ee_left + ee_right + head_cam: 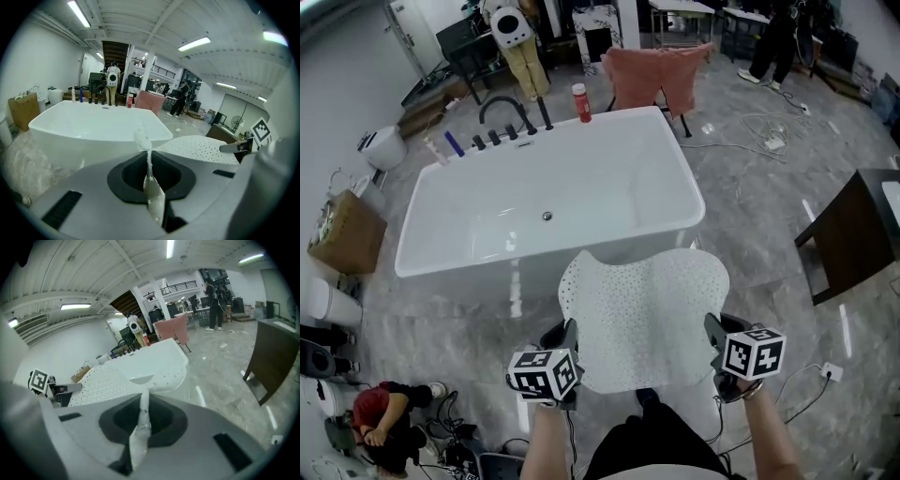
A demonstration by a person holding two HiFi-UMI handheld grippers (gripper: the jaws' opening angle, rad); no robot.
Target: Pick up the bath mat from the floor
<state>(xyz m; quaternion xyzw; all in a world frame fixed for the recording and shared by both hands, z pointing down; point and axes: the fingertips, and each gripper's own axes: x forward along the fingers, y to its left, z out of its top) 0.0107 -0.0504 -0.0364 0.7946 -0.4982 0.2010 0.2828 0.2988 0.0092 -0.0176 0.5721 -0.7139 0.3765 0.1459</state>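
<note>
Head view: a person's two arms reach forward, each holding a tool. The white, hole-dotted bath mat [642, 323] stretches between them, off the grey floor [769, 216]. The left tool [570, 339] pinches the mat's left edge and the right tool [713, 335] pinches its right edge. Beyond both tools stands a white bathtub [689, 187].

Left gripper view: the left tool [149, 165] has its jaws closed tight on a thin fold of the bath mat [201, 147], which spreads away to the right towards the right tool [240, 146]. The bathtub [93, 124] lies straight ahead.

Right gripper view: the right tool [141, 417] is likewise clamped on a fold of the bath mat [112, 380], which runs off to the left, where the left tool [61, 390] grips the far edge. The bathtub [157, 359] sits just beyond the mat.
</note>
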